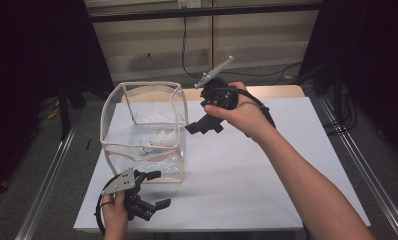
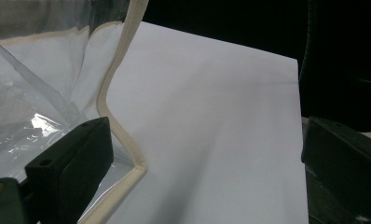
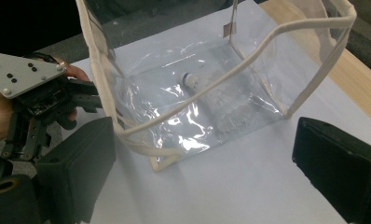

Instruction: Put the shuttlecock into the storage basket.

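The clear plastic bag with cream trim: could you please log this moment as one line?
clear plastic bag with cream trim: upright, open | white shuttlecock: inside | left gripper: open beside bag | right gripper: open above

Shuttlecock (image 1: 154, 143) inside clear bag (image 1: 118, 100), left gripper (image 1: 152, 190) before it, right gripper (image 1: 203, 125) right.

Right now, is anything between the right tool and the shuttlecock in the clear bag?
Nothing visible blocks it from above: the clear bag stands open-topped, the shuttlecock on its floor. The right tool hangs open beside the bag's rim; sideways, the bag's wall intervenes.
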`<state>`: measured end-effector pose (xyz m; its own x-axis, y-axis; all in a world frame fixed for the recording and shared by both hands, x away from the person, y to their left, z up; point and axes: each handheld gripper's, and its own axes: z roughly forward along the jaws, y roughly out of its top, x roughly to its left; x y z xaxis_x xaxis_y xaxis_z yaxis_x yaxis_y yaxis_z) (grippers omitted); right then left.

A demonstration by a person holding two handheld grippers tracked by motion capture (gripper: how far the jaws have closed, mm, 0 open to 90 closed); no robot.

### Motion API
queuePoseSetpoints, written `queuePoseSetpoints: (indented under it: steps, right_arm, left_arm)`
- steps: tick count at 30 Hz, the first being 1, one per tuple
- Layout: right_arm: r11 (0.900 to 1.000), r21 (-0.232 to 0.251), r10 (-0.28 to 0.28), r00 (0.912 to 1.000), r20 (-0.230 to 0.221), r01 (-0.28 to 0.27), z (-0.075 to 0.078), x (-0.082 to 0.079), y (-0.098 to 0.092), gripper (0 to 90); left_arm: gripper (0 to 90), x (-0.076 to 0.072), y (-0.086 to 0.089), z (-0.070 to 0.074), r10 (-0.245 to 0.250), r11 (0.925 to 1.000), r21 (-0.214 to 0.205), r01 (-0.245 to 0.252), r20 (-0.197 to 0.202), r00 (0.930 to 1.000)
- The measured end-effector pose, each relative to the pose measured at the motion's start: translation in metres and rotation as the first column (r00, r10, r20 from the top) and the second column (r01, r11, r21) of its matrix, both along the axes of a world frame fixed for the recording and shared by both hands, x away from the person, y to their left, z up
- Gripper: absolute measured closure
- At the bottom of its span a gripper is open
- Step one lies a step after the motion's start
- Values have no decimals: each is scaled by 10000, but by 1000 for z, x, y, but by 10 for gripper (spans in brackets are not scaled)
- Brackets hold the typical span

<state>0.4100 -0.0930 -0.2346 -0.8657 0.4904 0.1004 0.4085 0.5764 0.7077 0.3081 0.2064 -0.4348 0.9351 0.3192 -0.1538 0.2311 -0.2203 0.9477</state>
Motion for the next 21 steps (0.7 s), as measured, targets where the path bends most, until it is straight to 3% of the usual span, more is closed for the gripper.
queuePoseSetpoints:
  steps: [21]
  right_arm:
    - [9998, 140, -152, 9998, -108, 153, -34, -11, -39, 57]
  left_arm:
    - [24, 0, 0, -1, -14, 10000, 30, 14, -27, 10000]
